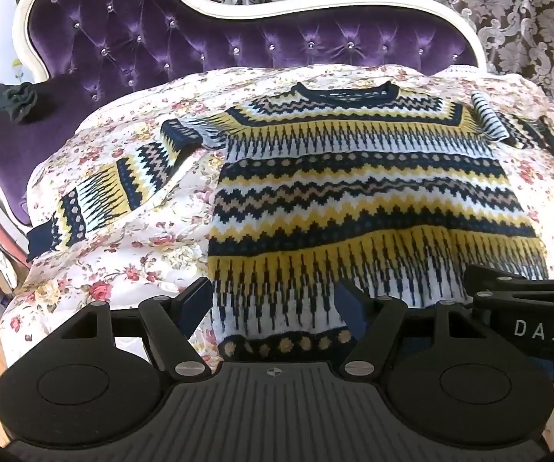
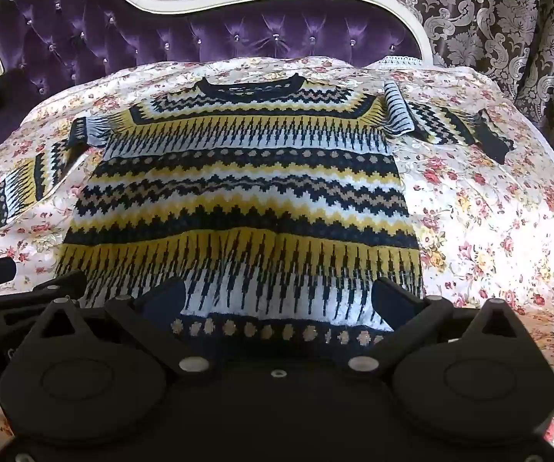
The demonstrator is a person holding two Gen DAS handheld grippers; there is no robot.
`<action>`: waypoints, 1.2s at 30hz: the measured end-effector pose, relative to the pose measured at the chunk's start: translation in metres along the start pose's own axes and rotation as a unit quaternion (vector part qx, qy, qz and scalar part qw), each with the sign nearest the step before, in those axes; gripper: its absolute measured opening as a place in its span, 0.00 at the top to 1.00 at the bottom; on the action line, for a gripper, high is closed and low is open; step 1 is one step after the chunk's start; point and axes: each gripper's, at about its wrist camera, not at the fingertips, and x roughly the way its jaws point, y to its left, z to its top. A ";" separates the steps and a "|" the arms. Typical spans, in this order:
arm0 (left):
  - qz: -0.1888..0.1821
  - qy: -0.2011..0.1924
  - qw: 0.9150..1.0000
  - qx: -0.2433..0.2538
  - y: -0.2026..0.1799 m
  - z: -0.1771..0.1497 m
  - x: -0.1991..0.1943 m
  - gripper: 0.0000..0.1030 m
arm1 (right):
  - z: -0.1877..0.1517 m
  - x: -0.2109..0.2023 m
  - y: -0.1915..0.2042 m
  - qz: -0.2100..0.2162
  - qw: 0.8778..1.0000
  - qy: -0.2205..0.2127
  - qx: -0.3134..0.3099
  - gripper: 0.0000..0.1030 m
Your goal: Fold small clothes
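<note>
Two grippers, left gripper (image 1: 273, 300) and right gripper (image 2: 279, 300), both wide open, holding nothing, over a knitted zigzag sweater (image 2: 238, 200), flat on a flowery quilt (image 2: 481, 208), purple buttoned sofa (image 2: 84, 34) behind.

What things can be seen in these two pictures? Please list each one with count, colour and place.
sweater: one, navy, yellow and white pattern, spread flat on the cover, sleeves out to both sides, hem nearest the cameras
floral cover: one, white with red and yellow flowers, under the sweater
sofa back: one, purple tufted with a white frame, behind the cover
dark fabric flower: one, grey-black, on the purple seat at far left
curtain: brown with silver pattern, behind the sofa
left tongs: one, black, open, over the hem
right tongs: one, black, open wide, over the hem
</note>
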 end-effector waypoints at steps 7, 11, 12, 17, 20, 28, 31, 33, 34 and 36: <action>-0.001 -0.001 1.000 0.004 0.000 -0.001 0.000 0.33 | 0.000 0.000 0.000 0.000 1.000 0.000 0.000 0.01; 0.000 0.000 1.000 0.001 0.003 -0.001 0.000 0.33 | -0.001 0.000 0.000 0.001 1.000 0.000 0.001 0.01; 0.000 0.000 1.000 0.002 0.004 -0.001 0.000 0.33 | -0.001 0.002 0.003 0.001 1.000 0.000 0.000 0.01; 0.002 0.001 1.000 0.001 0.002 0.000 0.000 0.33 | -0.001 0.002 0.002 0.002 1.000 0.001 0.000 0.01; 0.001 0.001 1.000 0.001 0.002 -0.001 0.001 0.33 | -0.001 0.001 0.002 0.002 1.000 0.001 0.000 0.01; 0.001 0.001 1.000 0.001 0.003 -0.002 0.001 0.33 | -0.003 0.002 0.002 0.003 1.000 0.002 0.002 0.01; 0.002 0.001 1.000 -0.001 0.003 -0.003 0.002 0.33 | -0.002 0.002 0.002 0.003 1.000 0.002 0.002 0.01; 0.002 0.001 1.000 -0.001 0.003 -0.003 0.002 0.33 | -0.002 0.002 0.001 0.003 1.000 0.002 0.002 0.01; 0.002 0.001 1.000 -0.001 0.003 -0.004 0.002 0.33 | -0.002 0.002 0.001 0.004 1.000 0.002 0.002 0.01; 0.002 0.002 1.000 -0.001 0.003 -0.003 0.002 0.33 | -0.002 0.002 0.002 0.003 1.000 0.003 0.003 0.01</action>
